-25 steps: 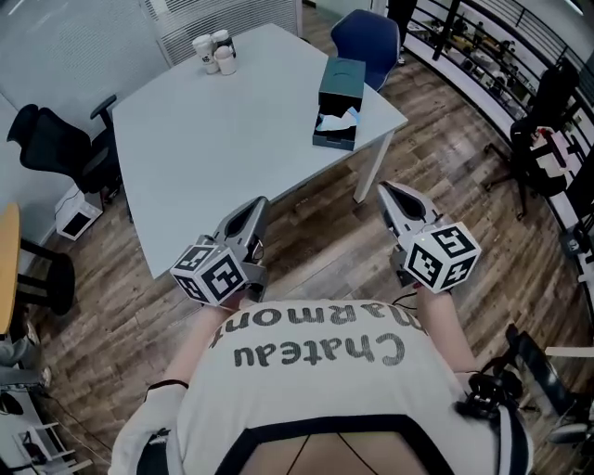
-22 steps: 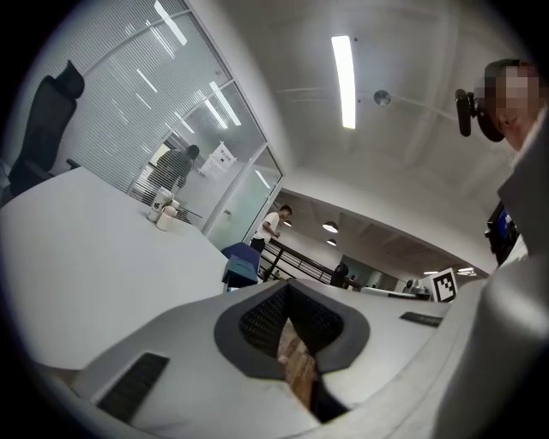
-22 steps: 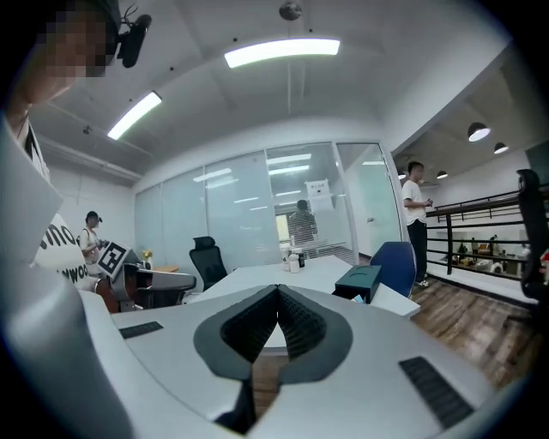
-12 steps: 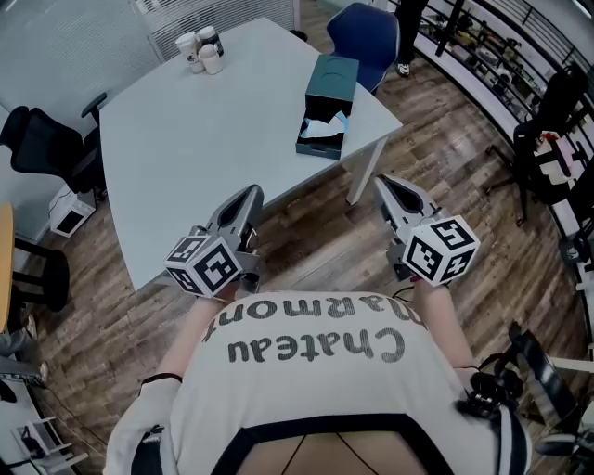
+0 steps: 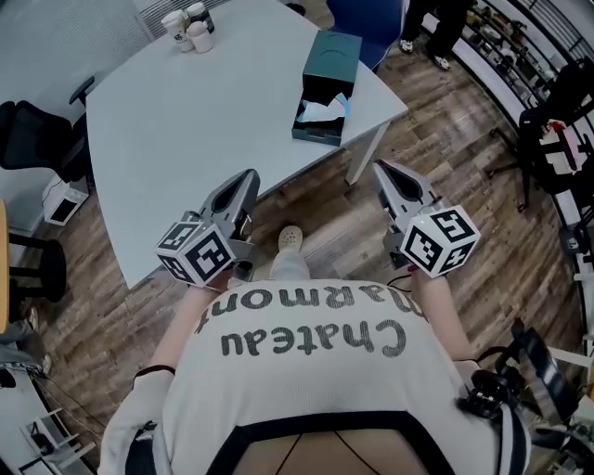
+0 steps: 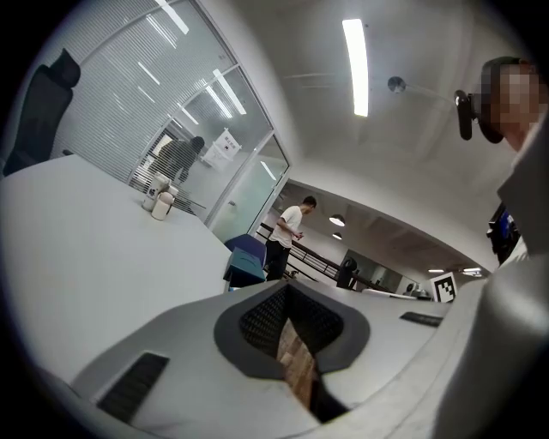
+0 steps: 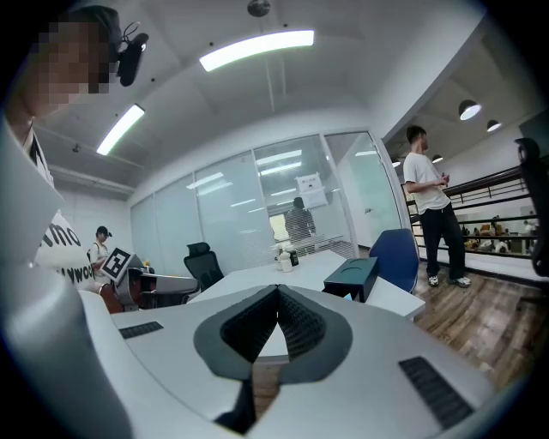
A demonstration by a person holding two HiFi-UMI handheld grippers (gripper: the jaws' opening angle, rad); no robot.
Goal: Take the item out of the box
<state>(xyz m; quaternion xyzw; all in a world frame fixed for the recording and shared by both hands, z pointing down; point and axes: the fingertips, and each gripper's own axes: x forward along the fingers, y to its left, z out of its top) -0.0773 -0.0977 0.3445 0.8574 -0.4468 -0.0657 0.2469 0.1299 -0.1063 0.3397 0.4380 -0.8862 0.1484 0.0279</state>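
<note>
The white tabletop (image 5: 186,130) carries a dark teal box (image 5: 331,74) near its right edge, close to the corner above a table leg. The box lies with its near end open, and the item (image 5: 320,113), something white with a bit of pale blue, shows in that opening; what it is cannot be told. It is inside the box, untouched. A cluster of cups (image 5: 186,26) stands at the far corner of the tabletop, well apart from the box.

The person stands short of the tabletop and holds both tools out roughly level over the wooden floor (image 5: 325,232). The left tool (image 5: 249,175) sits just at the tabletop's near edge, its 2 jaws pressed together at the tips with nothing between them. The right tool (image 5: 380,167) hangs off the tabletop's right side near the leg, its 2 jaws likewise closed together and empty. Both are well apart from the box.

1 shoe (image 5: 290,238) shows between the tools. A black chair (image 5: 37,139) stands left of the tabletop and a blue chair (image 5: 357,14) beyond its far side.
</note>
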